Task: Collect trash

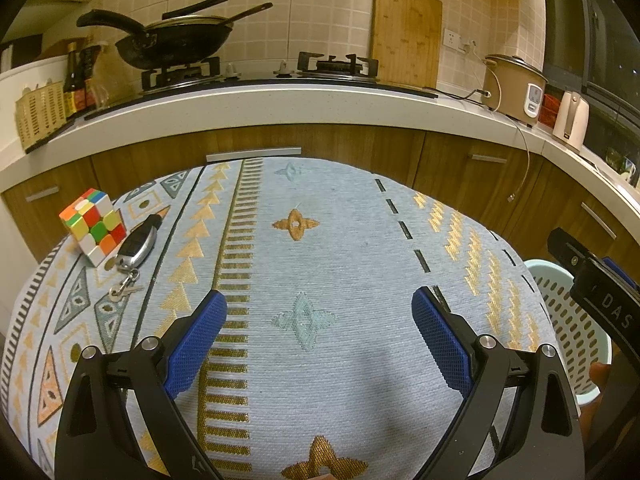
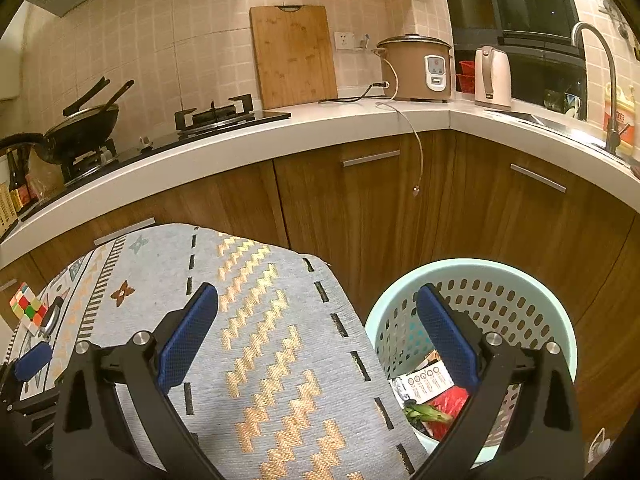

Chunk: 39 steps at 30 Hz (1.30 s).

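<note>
Both claws released, nothing between the blue pads. My left claw [image 1: 319,312] hangs over the pale blue woven cloth with gold and orange patterns [image 1: 340,240] that covers the worktop. My right claw [image 2: 317,308] straddles the cloth's right edge, its right finger over the mouth of the pale green perforated plastic basket [image 2: 520,276].

Risks from here:
- I see no loose trash on the cloth in either view. What remains ahead and to the left of the left claw are keepers: a multicoloured puzzle cube [image 1: 94,226] and, touching it, a black car key fob with ring and small keys [image 1: 134,246]. Mistaking these for trash would be the main error.
- A flat blue tag [image 2: 34,360] sits far left of the right claw, partly cut off; I cannot tell what it is.
- The right claw's right finger is close to the basket rim. A careless sweep could catch it and tip the basket, which stands below the worktop edge.
- Pads dragging low could snag and pull the cloth, shifting cube and keys.

Containers:
- The basket holds a white printed packet [image 2: 426,382], a red wrapper [image 2: 450,398] and green vegetable scraps [image 2: 424,414], all low in it. Trash appears largely collected.
</note>
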Available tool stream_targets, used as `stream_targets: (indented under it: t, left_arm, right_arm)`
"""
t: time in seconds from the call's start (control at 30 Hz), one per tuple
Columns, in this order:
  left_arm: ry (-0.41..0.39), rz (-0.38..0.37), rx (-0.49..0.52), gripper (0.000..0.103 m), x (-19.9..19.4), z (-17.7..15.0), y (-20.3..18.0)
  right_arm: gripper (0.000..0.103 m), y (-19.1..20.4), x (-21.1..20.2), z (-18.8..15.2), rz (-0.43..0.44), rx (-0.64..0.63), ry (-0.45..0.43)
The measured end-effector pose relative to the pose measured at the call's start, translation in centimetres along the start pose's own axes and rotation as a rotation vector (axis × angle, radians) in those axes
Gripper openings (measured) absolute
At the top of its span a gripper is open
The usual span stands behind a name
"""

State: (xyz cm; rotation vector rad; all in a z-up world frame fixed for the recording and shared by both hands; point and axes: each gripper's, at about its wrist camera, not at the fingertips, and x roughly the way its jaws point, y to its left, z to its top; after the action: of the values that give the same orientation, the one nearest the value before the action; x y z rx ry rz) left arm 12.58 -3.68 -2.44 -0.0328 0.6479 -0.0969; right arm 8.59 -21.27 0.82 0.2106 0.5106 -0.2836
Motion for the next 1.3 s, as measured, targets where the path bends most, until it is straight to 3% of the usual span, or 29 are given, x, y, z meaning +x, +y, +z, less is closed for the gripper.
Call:
stream_targets:
  t: [1.3]
  left_arm:
    - [0.006,0.014,0.001,0.091,0.04,0.13,0.19]
  right_arm:
    - [0.095,-0.37,0.12,0.05,0.003,0.018,0.007]
